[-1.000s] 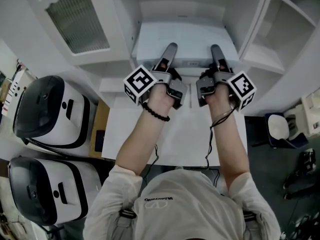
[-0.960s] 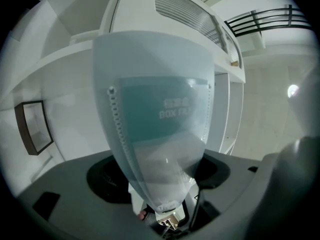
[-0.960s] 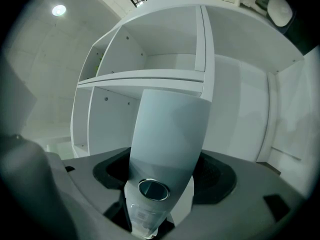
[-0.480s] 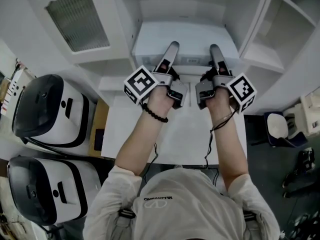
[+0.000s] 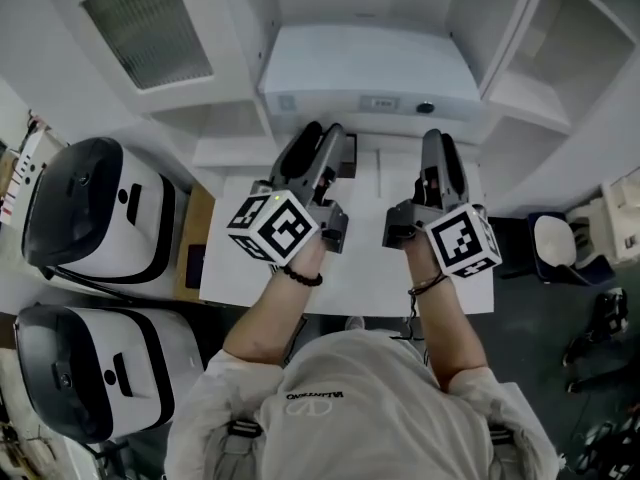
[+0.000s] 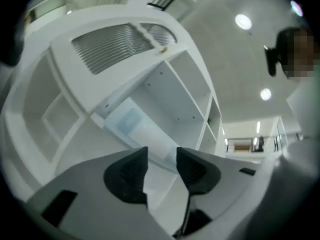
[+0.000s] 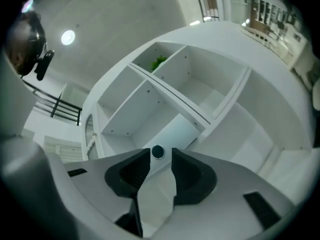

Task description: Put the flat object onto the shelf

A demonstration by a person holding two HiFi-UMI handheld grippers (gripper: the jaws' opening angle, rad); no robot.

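Observation:
The flat white object (image 5: 368,66) lies in the middle shelf compartment, its front edge with a dark knob (image 5: 427,107) facing me. My left gripper (image 5: 322,144) and right gripper (image 5: 438,150) hover side by side over the white table (image 5: 365,273), a short way in front of the object and apart from it. Both sets of jaws have just been closing, with a gap left and nothing between them. The left gripper (image 6: 161,160) view shows the object (image 6: 136,128) on the shelf ahead. In the right gripper (image 7: 161,165) view, the knob (image 7: 158,152) shows between the fingertips.
Two white-and-black appliances (image 5: 95,208) (image 5: 85,378) stand at the left of the table. A ribbed-glass cabinet door (image 5: 145,28) is at the upper left, and open white shelf compartments (image 5: 565,53) at the right. A stool (image 5: 555,253) stands on the floor at the right.
Both grippers have drawn back from the flat object toward me and rolled at the wrist. Their jaws stand narrower than before. The object stays on the shelf.

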